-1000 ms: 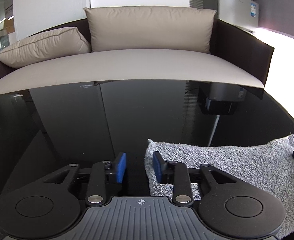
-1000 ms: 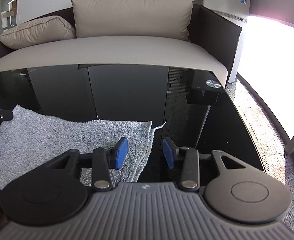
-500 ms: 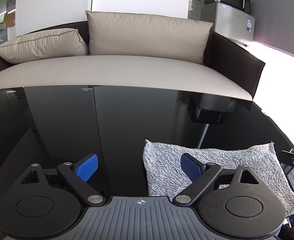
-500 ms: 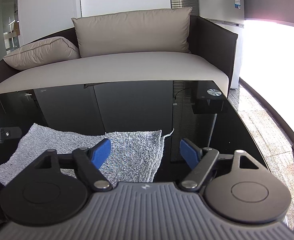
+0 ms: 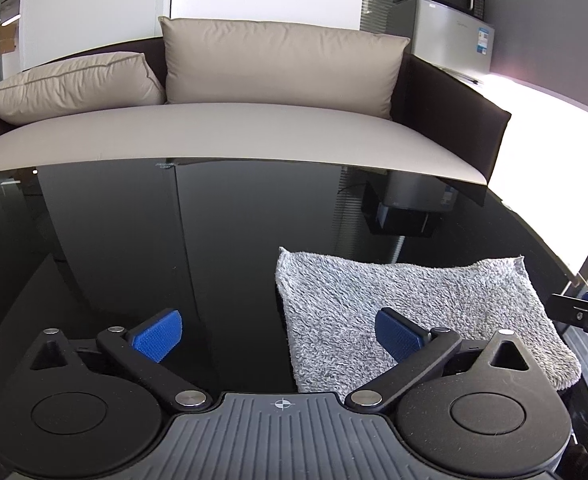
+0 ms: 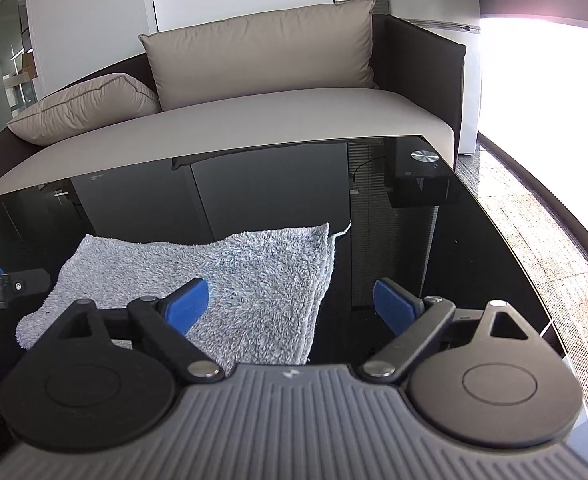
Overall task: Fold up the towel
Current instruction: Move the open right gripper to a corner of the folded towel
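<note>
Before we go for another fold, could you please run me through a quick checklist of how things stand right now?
1. Left gripper jaws open, holding nothing: ok.
2. Right gripper jaws open, holding nothing: ok.
3. Towel lying on the black table, already doubled over: ok.
4. Towel layers lined up at the right edge: not ok, slightly staggered, with a loose thread.
5. Towel's near edge: cannot tell, hidden behind the grippers.

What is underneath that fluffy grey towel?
The towel lies on a glossy black table, which shows all around it. At its right edge stacked layers show it is folded over. Whatever lies between those layers, or beneath them, is covered.
</note>
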The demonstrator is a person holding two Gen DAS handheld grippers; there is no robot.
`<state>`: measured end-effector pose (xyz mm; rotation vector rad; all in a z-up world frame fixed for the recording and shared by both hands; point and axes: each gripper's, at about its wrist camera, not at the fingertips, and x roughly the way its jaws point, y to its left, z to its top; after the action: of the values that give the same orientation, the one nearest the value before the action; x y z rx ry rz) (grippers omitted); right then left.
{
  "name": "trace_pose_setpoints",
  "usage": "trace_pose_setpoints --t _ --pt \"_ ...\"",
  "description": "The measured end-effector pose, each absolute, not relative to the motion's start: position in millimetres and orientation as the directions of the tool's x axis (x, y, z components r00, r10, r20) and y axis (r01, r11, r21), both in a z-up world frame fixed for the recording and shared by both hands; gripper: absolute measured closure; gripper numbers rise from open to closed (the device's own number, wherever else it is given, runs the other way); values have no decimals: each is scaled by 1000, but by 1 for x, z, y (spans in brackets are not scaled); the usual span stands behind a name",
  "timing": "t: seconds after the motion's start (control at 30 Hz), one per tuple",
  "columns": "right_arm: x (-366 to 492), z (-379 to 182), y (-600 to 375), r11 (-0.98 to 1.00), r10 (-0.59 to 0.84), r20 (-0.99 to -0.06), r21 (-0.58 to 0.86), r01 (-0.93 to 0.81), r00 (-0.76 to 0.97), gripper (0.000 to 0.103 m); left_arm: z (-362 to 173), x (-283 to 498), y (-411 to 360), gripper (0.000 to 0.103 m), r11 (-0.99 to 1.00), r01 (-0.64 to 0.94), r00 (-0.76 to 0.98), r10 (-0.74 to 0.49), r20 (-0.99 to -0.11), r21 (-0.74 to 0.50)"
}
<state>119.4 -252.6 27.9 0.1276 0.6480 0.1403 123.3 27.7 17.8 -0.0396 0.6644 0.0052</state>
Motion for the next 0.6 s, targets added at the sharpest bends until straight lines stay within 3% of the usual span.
trace_pose_setpoints --t 0.6 --pt "67 24 -253 956 207 -616 291 -25 760 11 18 73 40 1 998 -11 779 -26 -626 -56"
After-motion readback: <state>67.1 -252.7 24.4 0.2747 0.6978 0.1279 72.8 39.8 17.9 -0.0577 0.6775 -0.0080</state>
